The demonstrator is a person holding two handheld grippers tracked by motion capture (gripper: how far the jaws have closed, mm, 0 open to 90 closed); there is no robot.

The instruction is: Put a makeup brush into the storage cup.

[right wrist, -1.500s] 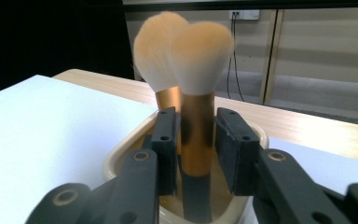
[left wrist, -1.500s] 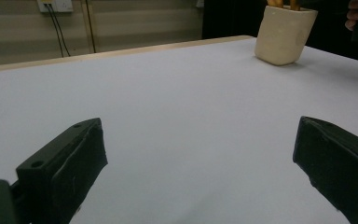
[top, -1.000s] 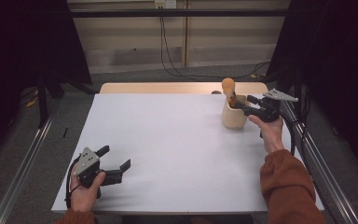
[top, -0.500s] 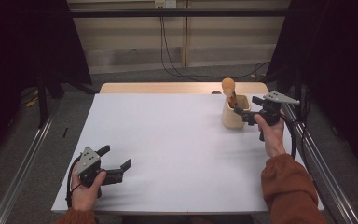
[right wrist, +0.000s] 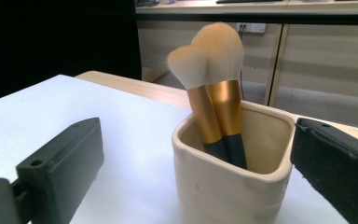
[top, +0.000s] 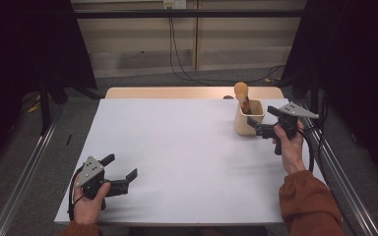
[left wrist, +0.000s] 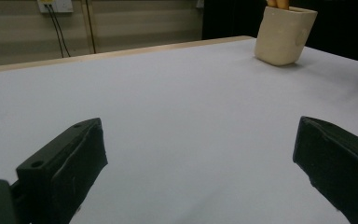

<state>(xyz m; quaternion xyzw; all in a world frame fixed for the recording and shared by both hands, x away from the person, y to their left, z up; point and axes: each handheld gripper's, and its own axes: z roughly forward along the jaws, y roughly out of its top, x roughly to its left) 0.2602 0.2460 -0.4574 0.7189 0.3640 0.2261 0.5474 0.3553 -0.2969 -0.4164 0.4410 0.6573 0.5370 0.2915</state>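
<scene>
A cream square cup (top: 248, 122) stands at the table's far right and holds two makeup brushes (top: 241, 93) with gold ferrules, bristles up. In the right gripper view the cup (right wrist: 233, 186) and brushes (right wrist: 214, 93) are close ahead. My right gripper (top: 260, 119) sits just right of the cup, open. Its jaws have just been opening; the cup shows between them (right wrist: 196, 172), untouched by the pads. My left gripper (top: 120, 166) rests open at the near left with nothing between its jaws (left wrist: 196, 172). The cup (left wrist: 284, 35) is far off in its view.
The white table top (top: 177, 147) has a wooden strip (top: 177, 92) along its far edge. Metal rails (top: 24, 172) run along both sides of the table. Cables and a wall socket (top: 173, 4) are at the back.
My right gripper has opened and drawn back from the cup, to the right and toward the person. The left gripper has stayed still.
</scene>
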